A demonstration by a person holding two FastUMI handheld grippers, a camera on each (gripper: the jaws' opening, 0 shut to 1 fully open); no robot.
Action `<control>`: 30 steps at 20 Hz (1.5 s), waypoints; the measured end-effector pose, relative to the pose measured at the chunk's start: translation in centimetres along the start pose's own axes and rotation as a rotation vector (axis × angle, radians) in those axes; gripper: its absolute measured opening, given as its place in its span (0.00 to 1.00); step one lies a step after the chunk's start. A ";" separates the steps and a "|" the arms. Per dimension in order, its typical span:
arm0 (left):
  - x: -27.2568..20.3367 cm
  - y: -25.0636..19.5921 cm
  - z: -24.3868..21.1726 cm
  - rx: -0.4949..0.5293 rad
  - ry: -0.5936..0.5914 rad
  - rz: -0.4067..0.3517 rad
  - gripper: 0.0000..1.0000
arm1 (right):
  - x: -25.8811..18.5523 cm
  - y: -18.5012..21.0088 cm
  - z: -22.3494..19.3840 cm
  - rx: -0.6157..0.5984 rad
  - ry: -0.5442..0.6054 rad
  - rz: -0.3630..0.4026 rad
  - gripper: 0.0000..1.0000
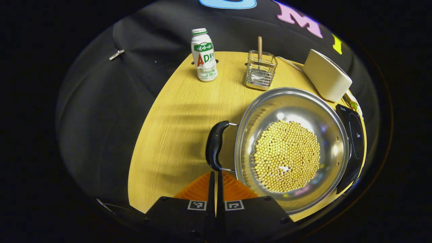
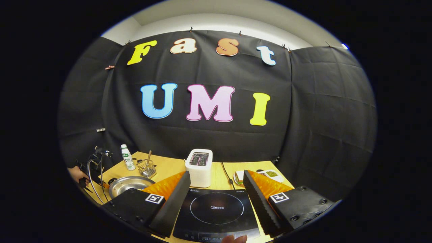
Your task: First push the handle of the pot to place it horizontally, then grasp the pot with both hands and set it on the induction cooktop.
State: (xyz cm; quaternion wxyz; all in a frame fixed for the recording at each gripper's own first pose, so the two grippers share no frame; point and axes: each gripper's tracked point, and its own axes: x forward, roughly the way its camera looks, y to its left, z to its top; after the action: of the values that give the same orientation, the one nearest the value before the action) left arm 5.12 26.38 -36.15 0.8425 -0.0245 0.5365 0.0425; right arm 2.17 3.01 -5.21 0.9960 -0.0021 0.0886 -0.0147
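Note:
A steel pot [image 1: 292, 148] holding several yellow beans sits on the wooden table, its black handle [image 1: 215, 144] on its left side, standing roughly upright in the left gripper view. My left gripper [image 1: 216, 175] is shut, its tips just below the handle's near end, nothing between the fingers. The black induction cooktop [image 1: 352, 141] lies beyond the pot's right rim. In the right gripper view the cooktop [image 2: 216, 209] lies directly ahead, between the spread fingers of my open right gripper [image 2: 216, 184]. The pot [image 2: 130, 185] sits to its left, with the other gripper [image 2: 92, 168] and a hand beside it.
A white drink bottle [image 1: 204, 55] and a wire utensil holder [image 1: 260, 70] with a wooden stick stand at the table's back. A white toaster [image 2: 199, 167] stands behind the cooktop, its cord trailing right. A small dish of green food [image 2: 270, 174] sits at the far right.

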 end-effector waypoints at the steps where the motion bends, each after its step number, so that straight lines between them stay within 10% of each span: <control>1: 0.0 0.1 -0.5 -0.024 0.005 -0.012 0.05 | 0.3 0.3 -0.3 0.001 0.011 0.006 0.98; 7: -2.9 3.0 -0.2 -0.034 -0.167 0.070 0.05 | 2.0 3.6 -3.4 0.039 0.127 0.076 0.98; 14: -6.9 2.2 3.3 -0.001 -0.410 -0.019 0.89 | 4.5 10.5 -8.3 0.076 0.282 0.204 0.98; 16: -6.9 1.9 4.1 0.013 -0.431 -0.037 0.97 | 5.2 12.5 -10.5 0.092 0.341 0.227 0.98; 30: 1.8 -0.8 6.2 0.080 -0.301 -0.165 0.94 | 8.8 18.2 -23.1 0.071 0.657 0.244 1.00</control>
State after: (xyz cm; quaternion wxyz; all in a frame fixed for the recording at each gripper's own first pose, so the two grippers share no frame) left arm 11.56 26.19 -35.10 0.9142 -0.0282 0.4018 -0.0450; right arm 7.28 20.95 -29.66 0.9083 0.0480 0.4031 0.1013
